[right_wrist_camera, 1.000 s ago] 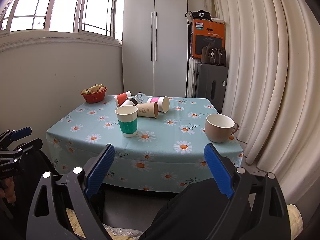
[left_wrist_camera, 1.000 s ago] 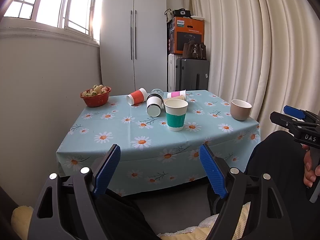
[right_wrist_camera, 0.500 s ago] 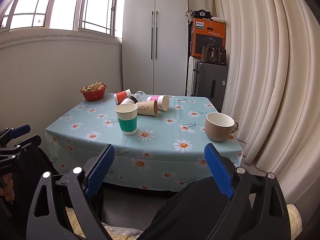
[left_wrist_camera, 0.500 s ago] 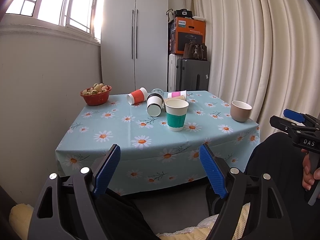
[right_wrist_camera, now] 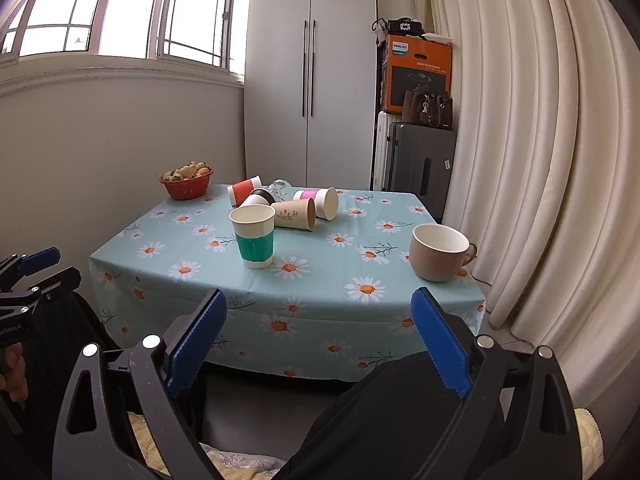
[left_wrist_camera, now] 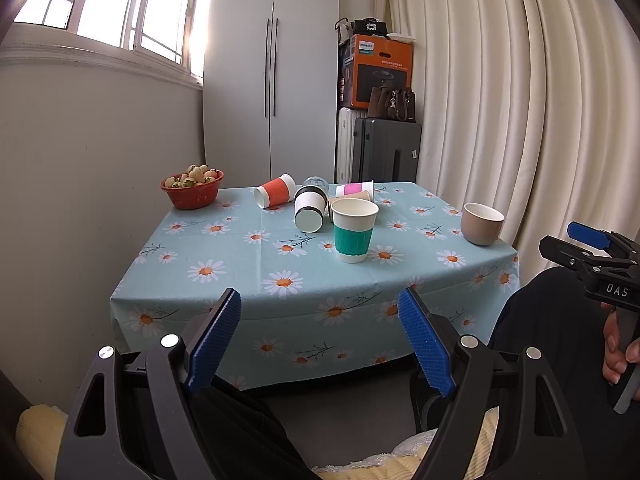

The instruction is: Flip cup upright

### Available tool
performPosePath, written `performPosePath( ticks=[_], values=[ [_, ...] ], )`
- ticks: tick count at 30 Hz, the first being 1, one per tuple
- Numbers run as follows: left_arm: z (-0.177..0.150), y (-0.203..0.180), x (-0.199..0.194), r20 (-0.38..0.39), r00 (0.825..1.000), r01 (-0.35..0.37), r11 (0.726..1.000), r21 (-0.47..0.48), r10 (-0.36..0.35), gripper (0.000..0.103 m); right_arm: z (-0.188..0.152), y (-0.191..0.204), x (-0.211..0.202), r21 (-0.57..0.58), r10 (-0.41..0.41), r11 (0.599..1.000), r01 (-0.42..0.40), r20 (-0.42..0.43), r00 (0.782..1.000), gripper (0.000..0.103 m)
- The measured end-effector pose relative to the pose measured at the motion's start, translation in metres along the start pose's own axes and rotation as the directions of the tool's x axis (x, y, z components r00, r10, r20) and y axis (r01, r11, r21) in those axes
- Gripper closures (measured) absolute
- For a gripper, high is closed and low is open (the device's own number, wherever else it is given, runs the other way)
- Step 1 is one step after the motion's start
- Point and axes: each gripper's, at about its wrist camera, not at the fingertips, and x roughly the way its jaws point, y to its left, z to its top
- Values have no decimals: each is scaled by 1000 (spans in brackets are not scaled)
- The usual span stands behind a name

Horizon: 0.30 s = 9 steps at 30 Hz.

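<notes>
Several paper cups lie on their sides at the far middle of the table: an orange one (left_wrist_camera: pixel 274 196) (right_wrist_camera: pixel 242 191), a black-and-white one (left_wrist_camera: pixel 309 209) (right_wrist_camera: pixel 258 199), a brown one (right_wrist_camera: pixel 295 213) and a pink one (left_wrist_camera: pixel 355 190) (right_wrist_camera: pixel 320 201). A green-sleeved cup (left_wrist_camera: pixel 353 230) (right_wrist_camera: pixel 253 235) stands upright in front of them. My left gripper (left_wrist_camera: pixel 320 328) is open and empty, held low before the table's front edge. My right gripper (right_wrist_camera: pixel 318 330) is open and empty, also short of the table.
A beige mug (left_wrist_camera: pixel 481 224) (right_wrist_camera: pixel 438 252) stands upright at the table's right edge. A red bowl of fruit (left_wrist_camera: pixel 192 189) (right_wrist_camera: pixel 186 182) sits at the far left corner. A clear glass (right_wrist_camera: pixel 280 187) lies behind the cups. Curtains hang at right; a wall is at left.
Both grippers have drifted slightly; the view of the table has shifted a little. Nothing on the table has moved.
</notes>
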Motion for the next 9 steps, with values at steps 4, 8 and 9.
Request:
performPosePath(
  ticks=[4, 8, 9],
  values=[
    [0, 0, 0, 0, 1000, 0, 1000, -2, 0, 24, 0, 0, 0, -1, 0, 1000, 0, -1, 1000, 11],
    [0, 0, 0, 0, 1000, -1, 1000, 3, 1, 24, 0, 1, 0, -1, 0, 1000, 0, -1, 1000, 11],
    [0, 0, 0, 1, 1000, -1, 1000, 2, 1, 24, 0, 1, 0, -1, 0, 1000, 0, -1, 1000, 11]
  ],
)
